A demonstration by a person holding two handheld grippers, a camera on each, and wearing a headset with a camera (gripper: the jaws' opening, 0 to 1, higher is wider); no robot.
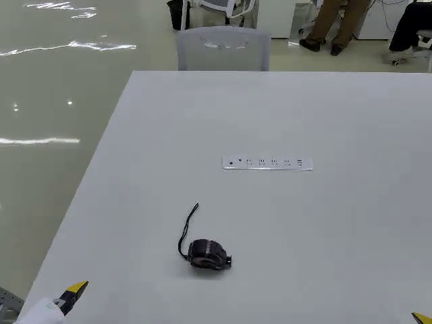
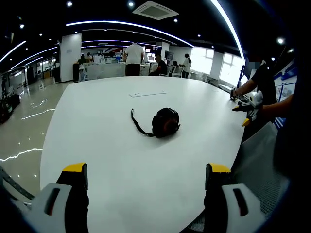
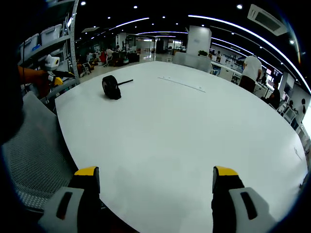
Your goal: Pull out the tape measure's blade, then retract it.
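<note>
Your tape measure (image 1: 208, 255) lies on its side on the near part of the table (image 1: 304, 115), a dark round case with its blade not yet pulled out. Its black strap (image 1: 188, 226) trails off the case across the tabletop, away from you and slightly left. Nothing touches the tape measure.

Your left tool (image 2: 146, 168) has its jaws spread wide and holds nothing. It sits at the table's near left corner, well apart from the tape measure, which lies ahead between the two yellow tips in the left gripper view. Your right tool (image 3: 155, 171) is likewise spread wide with nothing between its jaws. It hangs over the near right edge, and the tape measure is far off to its left.

The table is plain white. A flat white socket strip (image 1: 267, 163) is set into it beyond the tape measure, toward the middle. A grey chair (image 1: 223, 48) stands at the far edge. Around the table is a glossy pale floor (image 1: 54, 101) reflecting ceiling lights, with people (image 1: 337, 23) in the background.
</note>
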